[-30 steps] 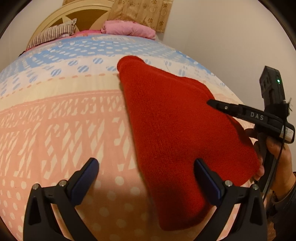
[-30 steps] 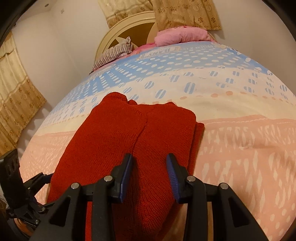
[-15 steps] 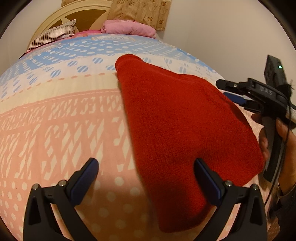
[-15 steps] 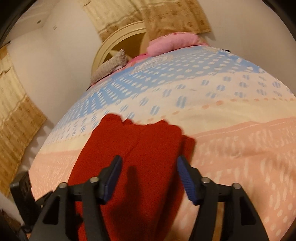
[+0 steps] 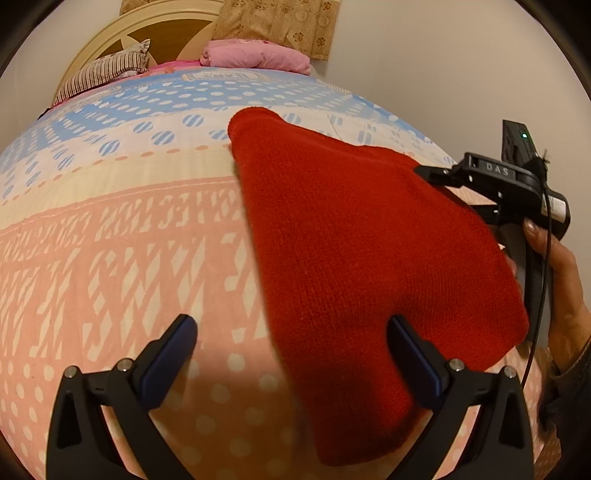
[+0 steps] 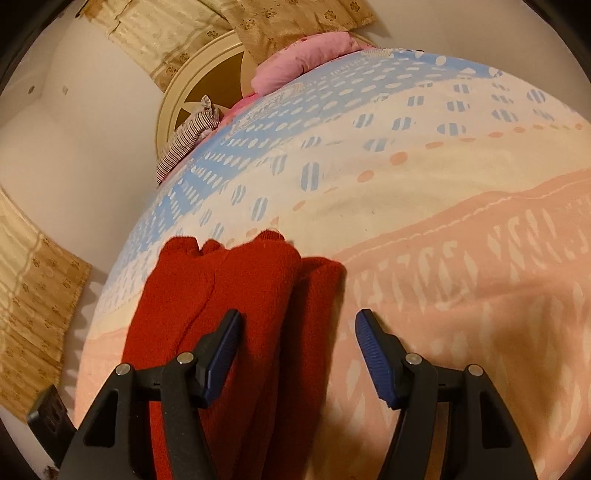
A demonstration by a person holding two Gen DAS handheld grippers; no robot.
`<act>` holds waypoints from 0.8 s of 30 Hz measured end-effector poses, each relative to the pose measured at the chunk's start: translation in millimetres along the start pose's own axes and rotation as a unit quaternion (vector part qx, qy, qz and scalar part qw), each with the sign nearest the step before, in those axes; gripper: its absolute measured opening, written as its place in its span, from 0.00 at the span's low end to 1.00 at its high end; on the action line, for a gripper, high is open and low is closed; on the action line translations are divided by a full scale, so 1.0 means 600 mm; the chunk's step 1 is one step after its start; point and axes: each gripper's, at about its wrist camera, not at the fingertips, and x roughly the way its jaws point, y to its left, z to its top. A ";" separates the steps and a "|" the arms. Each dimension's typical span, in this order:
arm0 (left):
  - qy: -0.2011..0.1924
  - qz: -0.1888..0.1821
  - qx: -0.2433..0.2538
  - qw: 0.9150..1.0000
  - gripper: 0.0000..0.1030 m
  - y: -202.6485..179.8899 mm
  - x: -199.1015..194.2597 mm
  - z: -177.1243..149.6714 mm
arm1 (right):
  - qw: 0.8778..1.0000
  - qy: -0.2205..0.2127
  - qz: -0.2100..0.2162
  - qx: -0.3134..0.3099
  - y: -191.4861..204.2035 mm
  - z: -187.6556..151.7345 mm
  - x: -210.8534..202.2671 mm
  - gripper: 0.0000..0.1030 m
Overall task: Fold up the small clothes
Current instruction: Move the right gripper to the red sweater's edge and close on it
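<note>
A folded red knit garment (image 5: 354, 251) lies flat on the patterned bedspread (image 5: 110, 240). In the left wrist view my left gripper (image 5: 291, 350) is open and empty, its right finger over the garment's near edge. My right gripper (image 5: 436, 177) shows at the garment's right side, held in a hand. In the right wrist view the right gripper (image 6: 297, 354) is open and empty above the garment (image 6: 236, 295), its left finger over the cloth, its right finger over the bedspread (image 6: 461, 277).
A pink pillow (image 5: 255, 59) and a striped pillow (image 5: 103, 74) lie at the headboard (image 5: 122, 29). Curtains (image 6: 33, 295) hang at the left of the right wrist view. A white wall (image 5: 424, 55) lies beyond the bed's right edge.
The right gripper opened from shut on the garment, let it go and lifted back off it. The left gripper stayed open and in place.
</note>
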 end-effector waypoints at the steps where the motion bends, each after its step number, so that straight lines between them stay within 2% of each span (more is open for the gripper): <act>1: 0.000 0.000 0.000 1.000 1.00 0.000 0.000 0.000 | 1.000 0.000 0.004 0.003 -0.001 0.002 0.004 0.62; 14: 0.003 -0.009 0.005 1.000 1.00 -0.007 0.006 0.008 | 1.000 -0.008 0.022 -0.013 0.008 0.001 0.020 0.60; 17: 0.003 -0.014 0.004 1.000 1.00 -0.008 0.008 0.010 | 0.999 -0.004 0.031 -0.016 0.008 0.000 0.023 0.54; 19: 0.002 -0.019 0.004 1.000 1.00 -0.010 0.010 0.013 | 0.999 0.003 0.043 -0.016 0.008 -0.002 0.026 0.45; 24: 0.004 -0.029 0.007 1.000 1.00 -0.015 0.013 0.017 | 0.999 0.008 0.048 -0.017 0.008 -0.003 0.032 0.43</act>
